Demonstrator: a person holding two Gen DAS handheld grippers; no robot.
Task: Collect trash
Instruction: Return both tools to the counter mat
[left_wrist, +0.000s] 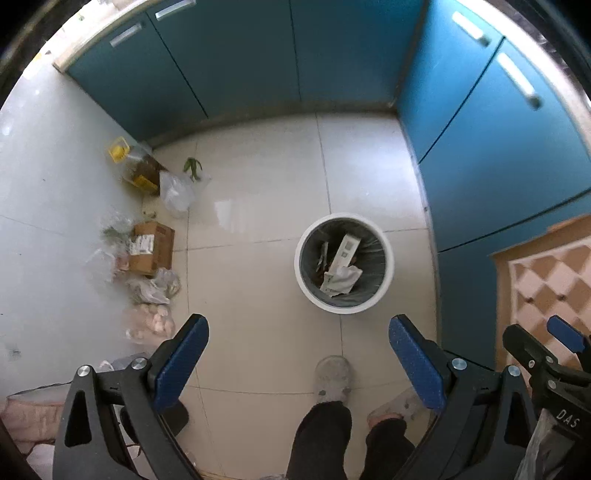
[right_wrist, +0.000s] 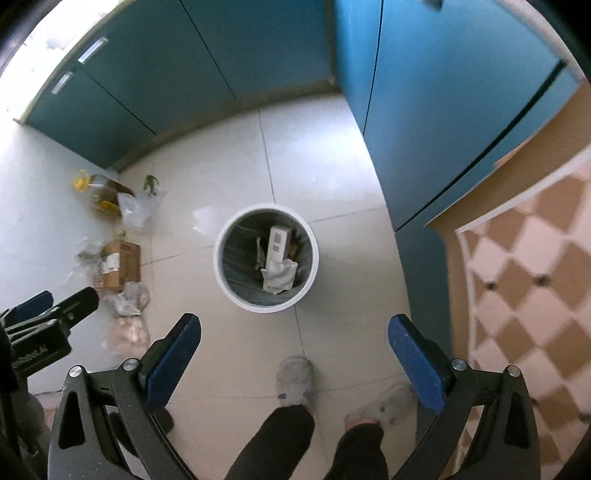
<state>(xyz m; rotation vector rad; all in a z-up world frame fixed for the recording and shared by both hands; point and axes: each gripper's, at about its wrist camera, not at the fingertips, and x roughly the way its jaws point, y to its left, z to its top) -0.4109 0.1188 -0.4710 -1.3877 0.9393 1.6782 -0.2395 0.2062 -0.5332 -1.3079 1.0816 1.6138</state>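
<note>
You're standing on a pale tiled floor (left_wrist: 258, 206) boxed in by blue cabinets (left_wrist: 236, 55) ahead and to the right, with a checkered brown-and-pink surface (right_wrist: 524, 280) sitting at the right edge. Both grippers are pointing straight down at the floor.

The white round trash bin (left_wrist: 384, 266) is sitting on the tiles just ahead of your feet (left_wrist: 333, 376), lined with a dark bag. It's already holding a white carton (left_wrist: 345, 253), a crumpled white wrapper (left_wrist: 340, 280) lying against the carton's near end, and some darker scraps I can't identify.

More stuff is lying along the left wall, well apart from the bin: a cardboard box (left_wrist: 152, 248) with clear plastic bags (left_wrist: 155, 286) bunched around it, an oil bottle with a yellow cap (left_wrist: 138, 164) by the cabinet corner, and a green leaf scrap (left_wrist: 193, 168) just beside another clear bag (left_wrist: 177, 192).

Your left gripper (left_wrist: 298, 363) is standing wide open, nothing between the blue pads (left_wrist: 179, 363). Your right gripper (right_wrist: 294, 363) is also gaping fully, holding nothing. Each is showing at the edge of the other's view, side by side.
</note>
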